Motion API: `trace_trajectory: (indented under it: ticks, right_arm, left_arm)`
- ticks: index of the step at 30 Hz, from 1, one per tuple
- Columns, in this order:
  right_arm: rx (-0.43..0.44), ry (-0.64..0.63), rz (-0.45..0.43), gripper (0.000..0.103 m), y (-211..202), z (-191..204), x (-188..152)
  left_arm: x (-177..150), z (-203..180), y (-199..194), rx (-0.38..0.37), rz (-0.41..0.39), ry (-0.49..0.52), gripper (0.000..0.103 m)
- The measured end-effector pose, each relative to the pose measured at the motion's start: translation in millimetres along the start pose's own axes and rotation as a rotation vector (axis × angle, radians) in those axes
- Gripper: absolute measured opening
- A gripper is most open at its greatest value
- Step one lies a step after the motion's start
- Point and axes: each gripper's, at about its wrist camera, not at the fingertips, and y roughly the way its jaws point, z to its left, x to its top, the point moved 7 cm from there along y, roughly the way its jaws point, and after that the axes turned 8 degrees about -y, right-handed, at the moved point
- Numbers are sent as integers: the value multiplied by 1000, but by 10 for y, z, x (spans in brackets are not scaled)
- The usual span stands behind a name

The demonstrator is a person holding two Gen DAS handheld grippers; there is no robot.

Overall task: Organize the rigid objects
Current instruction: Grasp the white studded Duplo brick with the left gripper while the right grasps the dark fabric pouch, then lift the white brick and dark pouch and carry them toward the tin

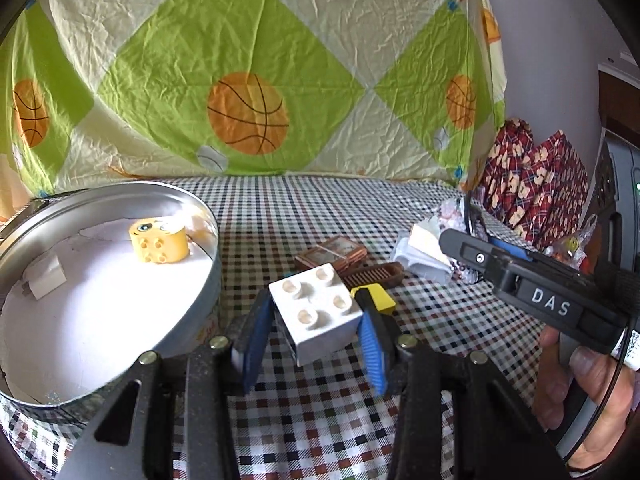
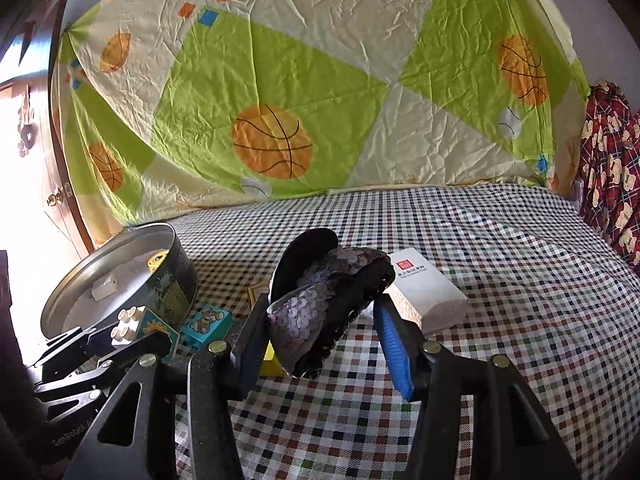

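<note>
Gripping a white toy brick (image 1: 318, 312) between blue pads, our left gripper (image 1: 316, 344) holds it above the checked cloth (image 1: 440, 340), just right of the round tin (image 1: 120, 320) where a yellow block (image 1: 159, 243) lies. From the right wrist, our right gripper (image 2: 324, 336) clamps a dark sequined shoe (image 2: 324, 304), lifted near a white box (image 2: 428, 296); the tin sits far left.

Checked cloth (image 2: 500, 264) — round tin (image 1: 208, 280), white box (image 2: 428, 292), brown comb (image 1: 376, 274)
</note>
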Motion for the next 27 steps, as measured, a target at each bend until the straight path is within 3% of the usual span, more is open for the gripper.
trace_trajectory:
  ticks: [7,15,27]
  right_arm:
    - [-1,23,-133,54,-194,26,100]
    - [-29,41,-235,54,-357,-13,214]
    - [-73,40,-297,54,-437,-33,229]
  left_arm:
    - [54,2,-142,-9,-83,-4,41]
    - [68,-4,-181,-8,-108,-5,41]
    - [95,33,-334,21,-197,-18,41]
